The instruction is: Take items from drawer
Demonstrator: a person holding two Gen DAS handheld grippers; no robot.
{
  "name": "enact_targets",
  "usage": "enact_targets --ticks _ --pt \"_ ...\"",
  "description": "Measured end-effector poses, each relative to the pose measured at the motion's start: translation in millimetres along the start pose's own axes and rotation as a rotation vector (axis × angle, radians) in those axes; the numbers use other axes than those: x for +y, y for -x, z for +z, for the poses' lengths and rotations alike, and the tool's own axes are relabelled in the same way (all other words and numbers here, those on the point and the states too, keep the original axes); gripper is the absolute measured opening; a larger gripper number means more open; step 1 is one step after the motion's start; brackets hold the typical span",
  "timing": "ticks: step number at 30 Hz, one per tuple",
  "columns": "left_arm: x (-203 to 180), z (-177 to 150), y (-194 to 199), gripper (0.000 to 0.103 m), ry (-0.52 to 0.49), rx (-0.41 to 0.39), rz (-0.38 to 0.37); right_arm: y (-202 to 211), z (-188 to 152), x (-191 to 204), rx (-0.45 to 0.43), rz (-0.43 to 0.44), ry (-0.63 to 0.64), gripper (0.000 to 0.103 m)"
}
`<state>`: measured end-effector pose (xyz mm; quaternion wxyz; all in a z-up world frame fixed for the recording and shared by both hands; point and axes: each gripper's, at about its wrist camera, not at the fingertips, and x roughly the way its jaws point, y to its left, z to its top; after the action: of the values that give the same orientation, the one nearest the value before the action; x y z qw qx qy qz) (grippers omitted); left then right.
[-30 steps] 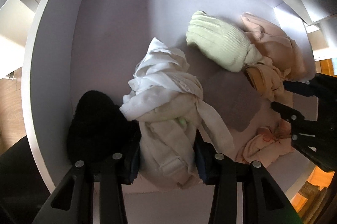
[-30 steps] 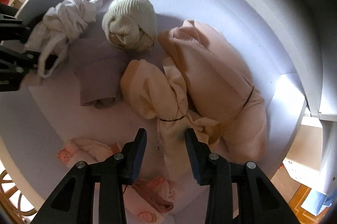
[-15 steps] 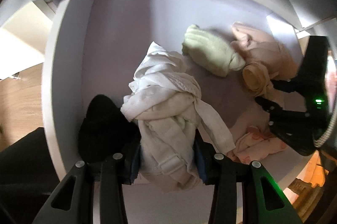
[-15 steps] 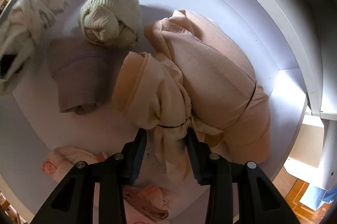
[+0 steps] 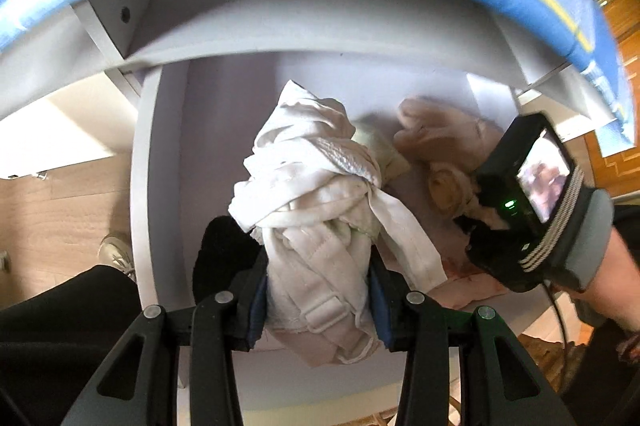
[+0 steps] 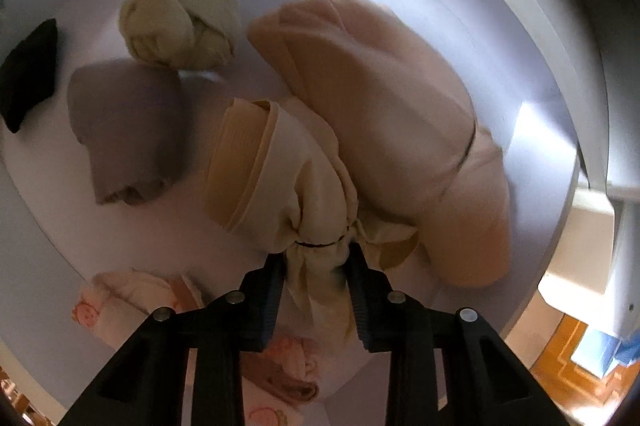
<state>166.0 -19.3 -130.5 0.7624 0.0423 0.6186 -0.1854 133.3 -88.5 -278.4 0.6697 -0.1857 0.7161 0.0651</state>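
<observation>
The white drawer [image 5: 168, 162] lies open below me, clothes scattered across its floor. My left tongs [image 5: 316, 290] grip a knotted white bundle [image 5: 316, 210] above the drawer floor. My right tongs [image 6: 316, 282] are closing on the tied tail of a cream bundle [image 6: 280, 178], which lies against a larger pink roll [image 6: 380, 114].

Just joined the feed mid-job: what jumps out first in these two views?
The left gripper is clamped on a knotted white cloth bundle, lifted above the drawer. In the right wrist view, the right gripper is closing on the tied tail of a cream bundle lying mid-drawer, beside a big peach bundle.
</observation>
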Motion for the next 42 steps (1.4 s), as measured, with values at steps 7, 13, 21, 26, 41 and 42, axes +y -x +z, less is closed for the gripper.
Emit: enact_targets --ticks 7,13,21,26,41,42 --pt "1 3 49 0.043 -0.036 -0.070 -0.058 -7 0 -8 0.018 0.027 -0.042 0.030" --pt "-12 -4 84 0.043 -0.117 -0.105 -0.080 -11 5 -6 0.017 -0.002 0.004 0.031" --pt "-34 -11 152 0.043 -0.225 -0.196 -0.123 -10 -2 2 0.015 -0.005 0.006 0.031" --pt "-49 8 198 0.043 -0.292 -0.277 -0.130 -3 -8 -4 0.011 0.009 -0.015 0.029" --pt "-17 151 250 0.043 -0.186 -0.374 0.021 -5 -17 -35 0.048 0.121 -0.141 0.029" --pt "-13 161 248 0.043 -0.178 -0.369 0.041 -6 -17 -35 0.048 0.123 -0.143 0.029"
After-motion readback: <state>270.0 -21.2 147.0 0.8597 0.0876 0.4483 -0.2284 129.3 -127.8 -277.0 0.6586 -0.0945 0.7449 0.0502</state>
